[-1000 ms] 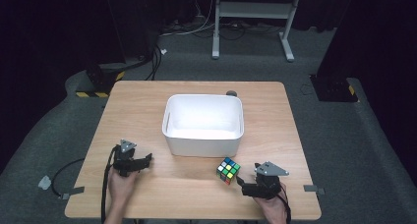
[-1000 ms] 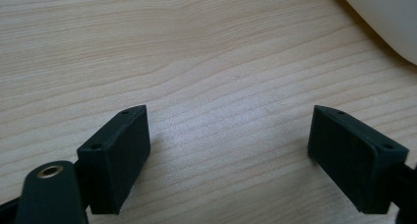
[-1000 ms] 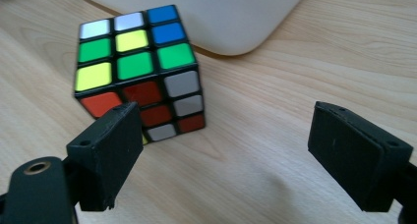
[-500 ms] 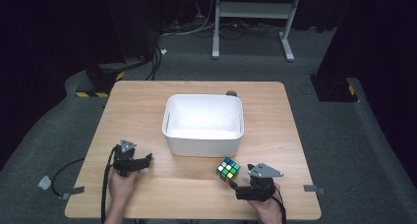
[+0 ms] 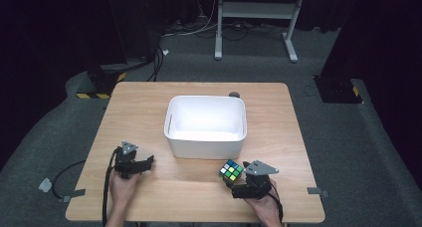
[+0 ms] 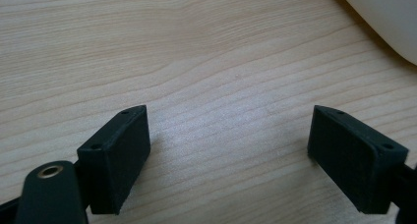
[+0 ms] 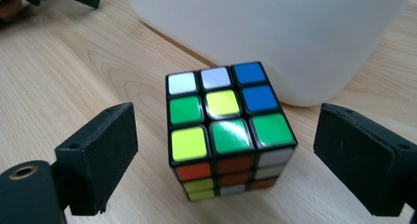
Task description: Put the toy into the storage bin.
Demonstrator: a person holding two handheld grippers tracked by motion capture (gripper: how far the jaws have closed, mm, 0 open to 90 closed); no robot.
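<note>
A scrambled Rubik's cube [image 5: 231,170] stands on the wooden table [image 5: 149,107], just in front of the white bin's [image 5: 206,137] right corner. My right gripper [image 5: 238,183] lies behind it. In the right gripper view the cube [image 7: 228,130] sits between the black jaws with a gap on each side. The jaws have just been opening, and my right gripper [image 7: 223,150] is open with no pad on the cube. My left gripper [image 5: 144,163] rests on the table at the front left. In the left gripper view it [image 6: 221,145] is open over bare wood.
The white bin is empty and fills the table's middle; its wall [image 7: 275,32] rises right behind the cube and its corner [image 6: 388,17] lies ahead of the left jaws. A small dark knob [image 5: 234,94] sits at the table's far edge. Cables trail from both grippers.
My right hand has slid left, bringing its gripper up to the cube. The cube, the bin and the left hand have stayed where they were.
</note>
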